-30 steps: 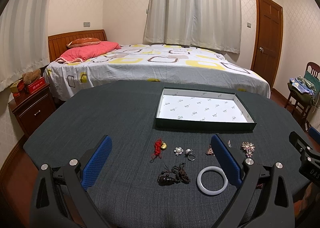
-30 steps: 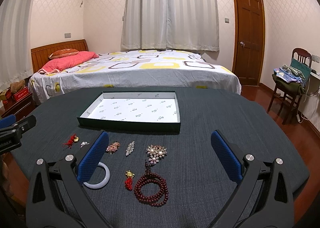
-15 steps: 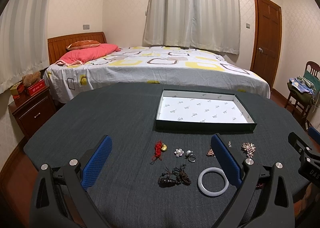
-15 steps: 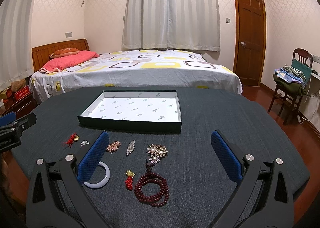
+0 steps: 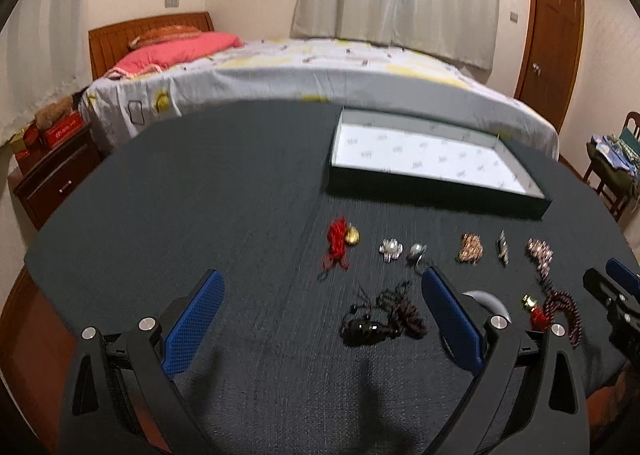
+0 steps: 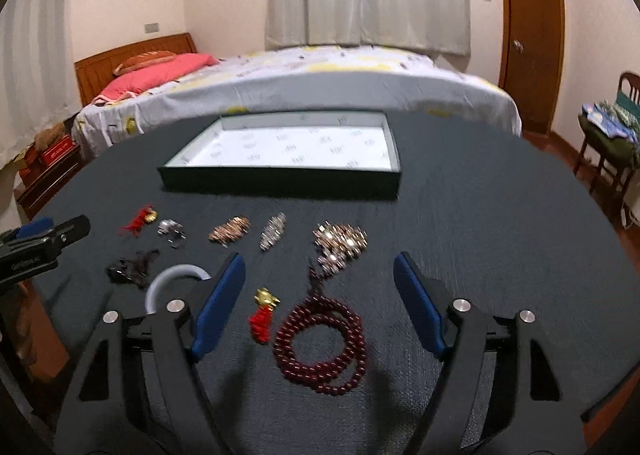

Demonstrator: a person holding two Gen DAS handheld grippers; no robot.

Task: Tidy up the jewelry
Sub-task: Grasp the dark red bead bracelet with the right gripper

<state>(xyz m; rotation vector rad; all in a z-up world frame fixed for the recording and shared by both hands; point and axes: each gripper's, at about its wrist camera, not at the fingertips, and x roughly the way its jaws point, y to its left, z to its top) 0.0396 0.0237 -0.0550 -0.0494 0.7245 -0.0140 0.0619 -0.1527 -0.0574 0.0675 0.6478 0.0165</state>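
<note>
Several jewelry pieces lie on the dark round table [image 5: 200, 215] in front of a shallow green tray [image 5: 432, 191] with a white bottom, which also shows in the right wrist view [image 6: 280, 185]. My left gripper [image 5: 320, 295] is open above the table, near a black corded pendant [image 5: 380, 321] and a red tassel charm [image 5: 338, 241]. A white bangle [image 6: 176, 275] lies partly behind a finger. My right gripper [image 6: 320, 279] is open over a dark red bead bracelet [image 6: 320, 343], a small red tassel [image 6: 264, 315] and a flower brooch [image 6: 340, 241].
A bed [image 5: 320, 71] stands behind the table, a wooden nightstand [image 5: 52, 175] at the left, a door [image 6: 532, 27] and a chair with clothes [image 6: 608, 135] at the right. Small brooches [image 6: 230, 231] lie in a row before the tray.
Both grippers have tilted down and moved lower and closer to the jewelry. The views are blurred by motion. Both stay open and empty.
</note>
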